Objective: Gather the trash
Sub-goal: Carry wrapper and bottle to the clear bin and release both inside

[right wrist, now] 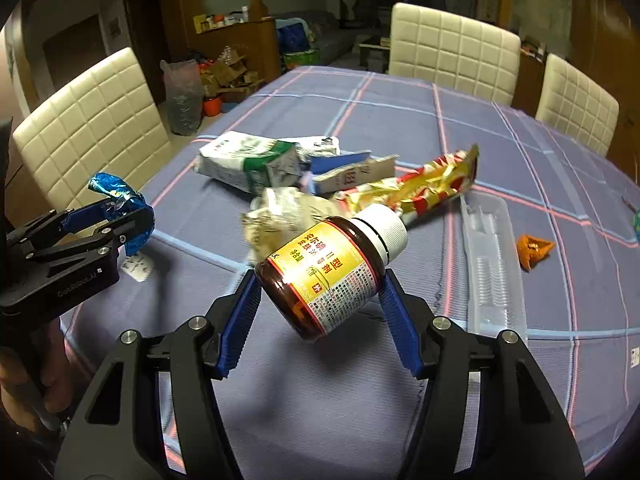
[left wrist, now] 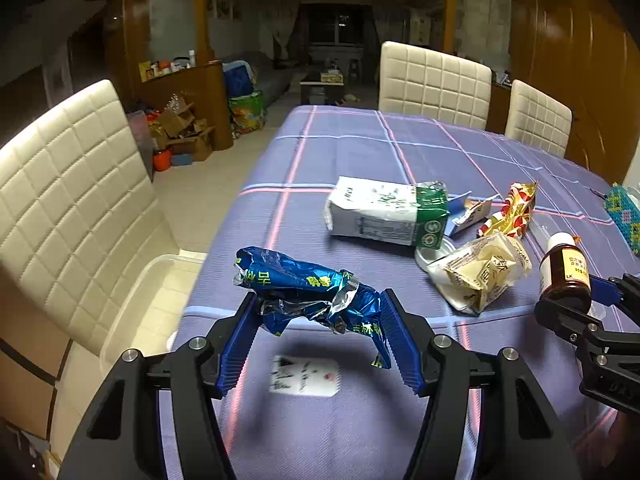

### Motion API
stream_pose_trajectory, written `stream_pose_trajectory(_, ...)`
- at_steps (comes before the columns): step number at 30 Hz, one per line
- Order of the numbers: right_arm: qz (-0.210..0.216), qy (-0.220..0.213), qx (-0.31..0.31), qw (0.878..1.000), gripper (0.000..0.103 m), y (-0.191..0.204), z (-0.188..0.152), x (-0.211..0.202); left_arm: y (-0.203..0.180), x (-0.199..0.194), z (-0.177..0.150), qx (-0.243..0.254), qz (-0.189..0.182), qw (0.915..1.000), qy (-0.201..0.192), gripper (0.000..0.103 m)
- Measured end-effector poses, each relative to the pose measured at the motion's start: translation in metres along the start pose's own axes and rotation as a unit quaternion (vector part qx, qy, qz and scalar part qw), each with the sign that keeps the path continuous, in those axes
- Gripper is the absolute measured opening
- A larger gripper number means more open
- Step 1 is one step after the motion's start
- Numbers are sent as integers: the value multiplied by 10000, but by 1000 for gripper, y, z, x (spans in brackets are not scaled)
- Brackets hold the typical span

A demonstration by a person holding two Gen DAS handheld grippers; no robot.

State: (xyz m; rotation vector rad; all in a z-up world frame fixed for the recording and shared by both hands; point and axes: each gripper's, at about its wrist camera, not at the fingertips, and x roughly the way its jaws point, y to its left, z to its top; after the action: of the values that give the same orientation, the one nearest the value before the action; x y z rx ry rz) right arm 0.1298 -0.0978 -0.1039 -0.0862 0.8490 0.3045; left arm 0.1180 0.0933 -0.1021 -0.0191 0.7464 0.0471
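My left gripper point(left wrist: 320, 300) is shut on a crumpled blue foil wrapper point(left wrist: 304, 284) and holds it above the table; it shows in the right wrist view too point(right wrist: 120, 200). My right gripper point(right wrist: 320, 280) is shut on a brown bottle point(right wrist: 332, 268) with a white cap and yellow label, tilted, above the table; it also shows in the left wrist view point(left wrist: 564, 268). More trash lies on the purple cloth: a green-white carton point(left wrist: 388, 212), a cream snack bag point(left wrist: 480, 272), a red-gold wrapper point(right wrist: 420, 188), a small orange wrapper point(right wrist: 534, 248).
A clear plastic tray point(right wrist: 494, 264) lies right of my right gripper. A small white card point(left wrist: 306, 376) lies under the left gripper. A clear bin point(left wrist: 140, 300) stands on the floor left of the table. Cream chairs point(left wrist: 434, 84) surround the table point(left wrist: 360, 144).
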Motion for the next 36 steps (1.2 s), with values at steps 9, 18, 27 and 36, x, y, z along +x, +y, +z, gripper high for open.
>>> stream_pose_trajectory(9, 149, -125, -385, 9991, 62, 38, 4, -8, 25, -18, -10, -150, 123, 9997, -125, 60)
stream_pose_trajectory(18, 324, -127, -721, 9968, 62, 76, 12, -1, 54, -30, -19, -348, 310, 9986, -239, 60)
stream_pose_trajectory(27, 411, -73, -1052, 9936, 62, 109, 18, 10, 80, -27, -26, -585, 383, 9974, -194, 60)
stream_pose_trajectory(36, 510, 22, -1301, 9902, 62, 137, 28, 28, 109, -17, -30, -828, 496, 9953, -97, 60)
